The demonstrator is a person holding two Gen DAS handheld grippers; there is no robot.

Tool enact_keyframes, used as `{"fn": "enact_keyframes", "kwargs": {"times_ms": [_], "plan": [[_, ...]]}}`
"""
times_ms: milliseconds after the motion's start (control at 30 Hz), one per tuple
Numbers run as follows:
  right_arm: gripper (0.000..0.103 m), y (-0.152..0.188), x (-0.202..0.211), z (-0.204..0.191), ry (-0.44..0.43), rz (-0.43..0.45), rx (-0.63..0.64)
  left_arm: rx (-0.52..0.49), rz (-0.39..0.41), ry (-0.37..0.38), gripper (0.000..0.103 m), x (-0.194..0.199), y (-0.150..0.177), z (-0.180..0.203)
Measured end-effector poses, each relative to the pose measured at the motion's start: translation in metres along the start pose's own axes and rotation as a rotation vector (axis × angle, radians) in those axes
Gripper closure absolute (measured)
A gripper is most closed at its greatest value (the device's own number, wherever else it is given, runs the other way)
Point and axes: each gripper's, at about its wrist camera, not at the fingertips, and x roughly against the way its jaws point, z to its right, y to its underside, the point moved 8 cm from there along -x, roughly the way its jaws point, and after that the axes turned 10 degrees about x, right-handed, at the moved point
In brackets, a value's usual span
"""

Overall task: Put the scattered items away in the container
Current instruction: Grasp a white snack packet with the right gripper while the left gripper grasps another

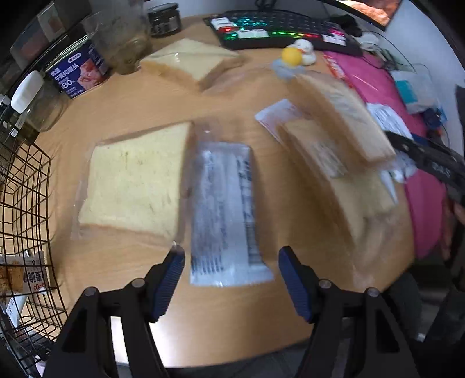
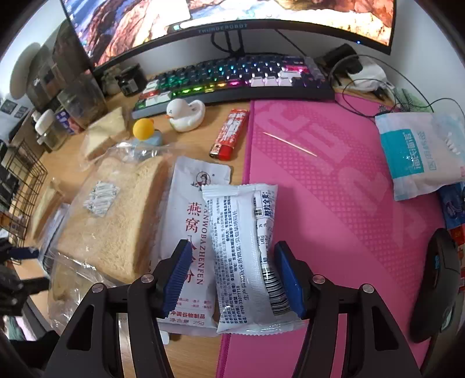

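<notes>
Both grippers were spread, nothing gripped: left gripper (image 1: pixel 231 279) straddled a clear-wrapped snack pack (image 1: pixel 225 212) w/ wire basket (image 1: pixel 26 203) far left of its fingers, right gripper (image 2: pixel 231 276) straddled a white sachet (image 2: pixel 247 256), prob. lining up grabs.

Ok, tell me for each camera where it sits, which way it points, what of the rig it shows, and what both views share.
Left wrist: sits on the left gripper, looking forward over a silver snack packet and bagged bread, with the wire basket at left; both blue pads show, open.
Right wrist: sits on the right gripper, facing the monitor; open fingers straddle a white snack packet.
Shared: keyboard, white duck, pink mat.
</notes>
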Motion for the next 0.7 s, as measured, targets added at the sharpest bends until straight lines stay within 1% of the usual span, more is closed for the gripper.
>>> {"fn": "enact_keyframes", "kwargs": {"times_ms": [100,167,267,300,333,367,467,500,533,567,600,633,700], "plan": [[0.043,0.0,0.001,-0.001,0.009,0.008,0.009,0.004,0.015,-0.027,0.03,-0.007,-0.009,-0.002],[0.043,0.0,0.001,0.0,0.005,0.012,0.006,-0.01,0.019,-0.071,0.03,-0.013,-0.015,-0.004],[0.041,0.001,0.001,0.0,0.007,0.017,0.004,-0.022,0.046,-0.056,0.03,-0.016,-0.021,-0.001],[0.04,0.001,0.002,0.0,0.016,0.018,0.007,-0.026,0.052,-0.052,0.032,-0.016,-0.022,0.0],[0.038,0.001,0.002,0.0,0.025,0.019,0.013,-0.029,0.063,-0.038,0.039,-0.015,-0.022,0.002],[0.038,0.0,0.003,-0.001,0.029,0.021,0.023,-0.03,0.074,-0.006,0.058,-0.013,-0.021,0.004],[0.038,0.001,0.003,-0.001,0.03,0.018,0.033,-0.054,0.084,-0.006,0.06,-0.012,-0.018,0.007],[0.038,0.002,0.003,-0.001,0.03,0.017,0.035,-0.061,0.089,-0.007,0.062,-0.011,-0.017,0.008],[0.04,0.002,0.004,-0.002,0.028,0.018,0.039,-0.07,0.093,0.001,0.063,-0.01,-0.016,0.009],[0.047,0.002,0.004,-0.003,0.024,0.018,0.047,-0.07,0.096,0.008,0.064,-0.009,-0.015,0.009],[0.051,0.001,0.004,-0.004,0.033,0.017,0.055,-0.064,0.1,0.014,0.064,-0.008,-0.015,0.009],[0.059,0.002,0.004,-0.005,0.055,0.01,0.07,-0.06,0.098,0.018,0.064,-0.008,-0.014,0.008],[0.062,0.001,0.004,-0.006,0.063,0.01,0.087,-0.051,0.096,0.032,0.064,-0.006,-0.013,0.007]]}}
